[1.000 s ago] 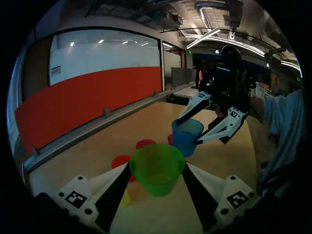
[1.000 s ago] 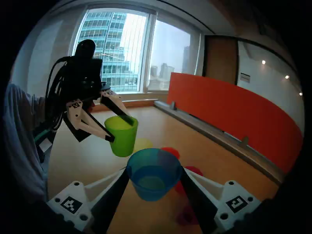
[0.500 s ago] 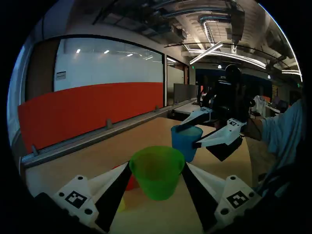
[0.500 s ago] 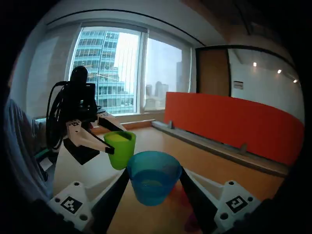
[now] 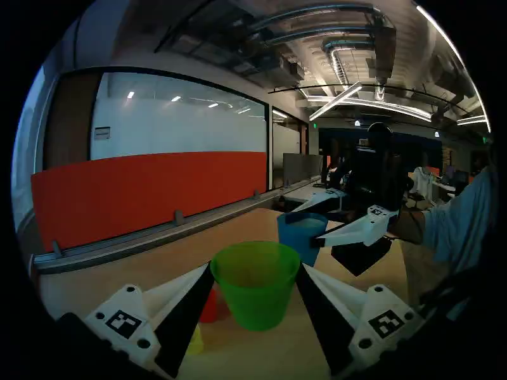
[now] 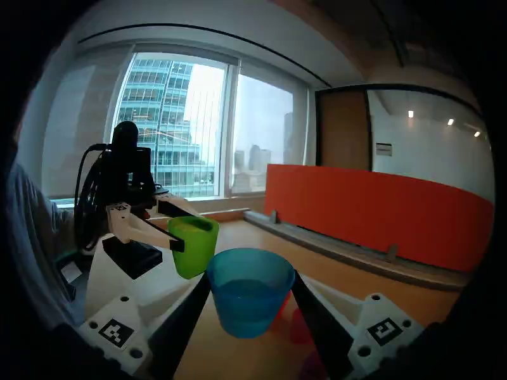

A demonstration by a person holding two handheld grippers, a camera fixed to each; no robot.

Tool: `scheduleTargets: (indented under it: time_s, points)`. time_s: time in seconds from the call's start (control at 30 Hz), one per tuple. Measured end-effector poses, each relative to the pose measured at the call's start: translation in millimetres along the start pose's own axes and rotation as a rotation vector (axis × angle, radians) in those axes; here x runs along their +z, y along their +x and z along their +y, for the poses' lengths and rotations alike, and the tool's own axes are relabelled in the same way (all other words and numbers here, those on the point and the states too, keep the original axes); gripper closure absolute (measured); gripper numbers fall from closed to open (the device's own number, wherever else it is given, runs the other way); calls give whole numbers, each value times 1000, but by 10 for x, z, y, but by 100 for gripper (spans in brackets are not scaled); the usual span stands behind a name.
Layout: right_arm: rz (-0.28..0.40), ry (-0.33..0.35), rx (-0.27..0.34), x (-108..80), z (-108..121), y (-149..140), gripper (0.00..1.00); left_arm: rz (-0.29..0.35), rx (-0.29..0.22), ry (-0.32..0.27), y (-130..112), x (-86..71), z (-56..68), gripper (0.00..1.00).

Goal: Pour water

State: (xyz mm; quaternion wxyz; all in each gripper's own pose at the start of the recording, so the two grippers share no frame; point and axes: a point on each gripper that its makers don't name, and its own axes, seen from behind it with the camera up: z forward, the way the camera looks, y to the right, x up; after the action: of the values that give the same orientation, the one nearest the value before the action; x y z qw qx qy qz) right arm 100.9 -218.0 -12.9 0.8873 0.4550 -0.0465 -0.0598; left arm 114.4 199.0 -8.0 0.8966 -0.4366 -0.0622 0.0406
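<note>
Left gripper (image 5: 255, 273) is clamped on the green cup (image 5: 255, 297), 1 finger on each side, cup upright above the table (image 5: 158, 253). Right gripper (image 6: 250, 285) grasps the blue cup (image 6: 249, 304) the same way, also upright. In the left gripper view the blue cup is just behind and to the right of the green one; cannot tell if they touch. 1 red disc (image 5: 211, 308) and 1 yellow disc (image 5: 195, 342) lie on the table. Sleeve (image 5: 453, 221) at right.
</note>
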Motion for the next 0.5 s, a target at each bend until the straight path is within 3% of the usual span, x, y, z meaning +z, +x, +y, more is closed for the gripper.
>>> scheduleTargets:
  time_s: [0.5]
  points:
    - [16, -3, -23, -16, 38, 89, 7, 17, 18, -5, 47, -33, 33, 11]
